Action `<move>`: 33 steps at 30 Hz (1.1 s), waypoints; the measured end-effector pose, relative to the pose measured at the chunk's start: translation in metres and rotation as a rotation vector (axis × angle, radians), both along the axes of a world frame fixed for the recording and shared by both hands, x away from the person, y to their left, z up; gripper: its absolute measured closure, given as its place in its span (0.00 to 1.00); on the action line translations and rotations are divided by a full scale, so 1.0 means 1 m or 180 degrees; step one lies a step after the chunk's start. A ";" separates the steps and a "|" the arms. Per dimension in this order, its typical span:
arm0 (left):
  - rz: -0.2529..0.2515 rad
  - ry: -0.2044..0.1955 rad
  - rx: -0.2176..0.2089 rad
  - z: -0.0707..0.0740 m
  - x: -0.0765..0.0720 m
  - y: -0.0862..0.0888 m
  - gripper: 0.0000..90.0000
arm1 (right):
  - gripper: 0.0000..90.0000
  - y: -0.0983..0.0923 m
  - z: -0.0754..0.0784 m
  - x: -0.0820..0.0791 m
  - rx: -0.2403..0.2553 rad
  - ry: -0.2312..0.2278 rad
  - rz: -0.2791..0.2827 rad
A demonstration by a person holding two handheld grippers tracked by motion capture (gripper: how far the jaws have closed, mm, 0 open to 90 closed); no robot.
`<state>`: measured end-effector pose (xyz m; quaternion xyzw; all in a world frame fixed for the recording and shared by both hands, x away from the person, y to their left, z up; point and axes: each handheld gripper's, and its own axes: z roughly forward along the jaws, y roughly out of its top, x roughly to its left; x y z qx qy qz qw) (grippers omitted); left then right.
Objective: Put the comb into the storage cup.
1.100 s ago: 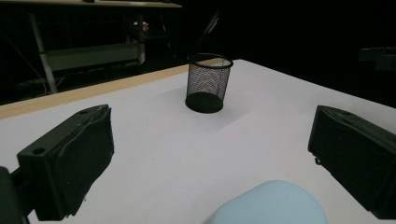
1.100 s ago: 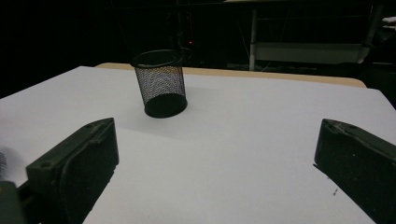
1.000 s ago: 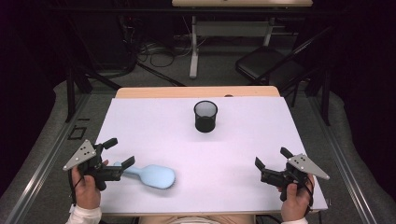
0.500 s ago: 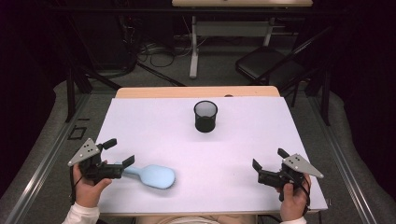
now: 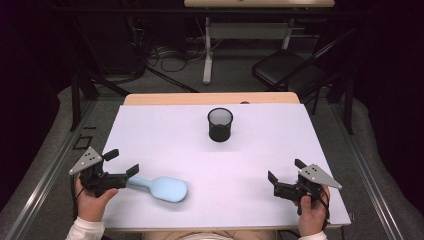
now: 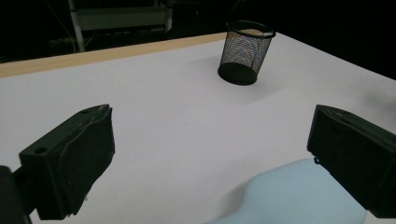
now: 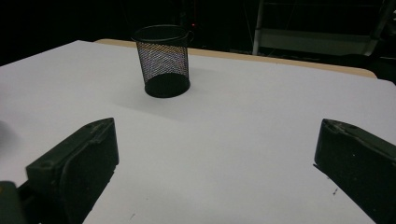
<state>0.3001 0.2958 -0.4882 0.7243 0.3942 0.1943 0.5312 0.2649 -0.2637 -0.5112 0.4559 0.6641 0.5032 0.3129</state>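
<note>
two hand-held black grippers sit low over the white table top [image 5: 210, 165], one at each near corner. the left gripper [image 5: 122, 162] is held in the person's left hand [image 5: 92, 200] at the near left, its jaws spread wide and aimed toward the middle of the table. a pale blue, smooth, paddle-shaped plastic brush [image 5: 162, 188] lies flat on the white surface just in front of it, the narrow handle end pointing at the gripper and the broad rounded end pointing toward the table's centre. the handle end sits right at the nearer jaw tip; whether they touch cannot be told from above. in the left gripper view the pale blue body [image 6: 299, 196] lies low between the jaws, close under the right-hand one, with nothing pinched.

the right gripper [image 5: 285, 170] rests in the person's right hand [image 5: 312, 212] at the near right, jaws also spread apart, with bare white table between them in the right gripper view.

a black wire-mesh cylindrical pen cup [image 5: 220, 124] stands upright toward the far middle of the table, well apart from both grippers and from the brush. it shows ahead of the jaws in both gripper views [image 6: 245, 56] [image 7: 163, 60]. a light wooden edge [image 5: 210, 98] runs along the table's far side.
</note>
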 end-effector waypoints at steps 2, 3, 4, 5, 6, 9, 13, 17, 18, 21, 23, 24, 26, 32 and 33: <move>0.0016 0.0051 -0.0004 0.000 0.000 0.000 0.04 | 0.00 0.000 0.000 0.001 0.0010 0.0003 0.0001; 0.0036 0.0067 0.0016 -0.001 0.000 0.001 0.06 | 0.00 0.000 0.000 0.002 0.0015 0.0005 0.0008; 0.0070 0.0097 0.0031 -0.001 0.000 0.001 0.07 | 0.00 0.000 -0.001 0.002 0.0013 0.0010 0.0009; 0.0107 0.0107 0.0050 -0.001 0.000 0.001 0.09 | 0.00 0.000 -0.001 0.003 0.0009 0.0021 0.0011; 0.0120 0.0121 0.0043 -0.001 0.000 0.001 0.12 | 0.00 0.001 -0.001 0.003 0.0006 0.0029 0.0024; 0.0212 0.0172 0.0093 -0.001 0.000 0.003 0.18 | 0.00 0.001 -0.001 0.003 -0.0001 0.0032 0.0030; 0.0255 0.0256 0.0136 -0.003 0.001 0.003 0.25 | 0.00 0.003 -0.002 0.004 -0.0015 0.0050 0.0051; 0.0293 0.0348 0.0168 -0.004 0.004 0.003 0.33 | 0.00 0.004 -0.002 0.004 -0.0015 0.0070 0.0055; 0.0310 0.0364 0.0175 -0.004 0.004 0.003 0.35 | 0.00 0.004 -0.003 0.004 -0.0010 0.0063 0.0054; 0.0311 0.0441 0.0214 -0.004 0.006 0.002 0.43 | 0.00 0.004 -0.003 0.005 -0.0018 0.0070 0.0070; 0.0344 0.0464 0.0280 -0.004 0.007 0.001 0.47 | 0.00 0.004 -0.003 0.005 -0.0016 0.0073 0.0066; 0.0352 0.0471 0.0310 -0.005 0.008 0.000 0.49 | 0.00 0.004 -0.003 0.005 -0.0024 0.0085 0.0073; 0.0371 0.0483 0.0361 -0.005 0.009 -0.001 0.50 | 0.00 0.004 -0.003 0.004 -0.0029 0.0094 0.0078; 0.0419 0.0433 0.0405 -0.006 0.012 -0.001 0.55 | 0.00 0.005 -0.004 0.005 -0.0029 0.0113 0.0085; 0.0406 0.0459 0.0379 -0.007 0.012 -0.001 0.57 | 0.00 0.005 -0.004 0.005 -0.0028 0.0120 0.0085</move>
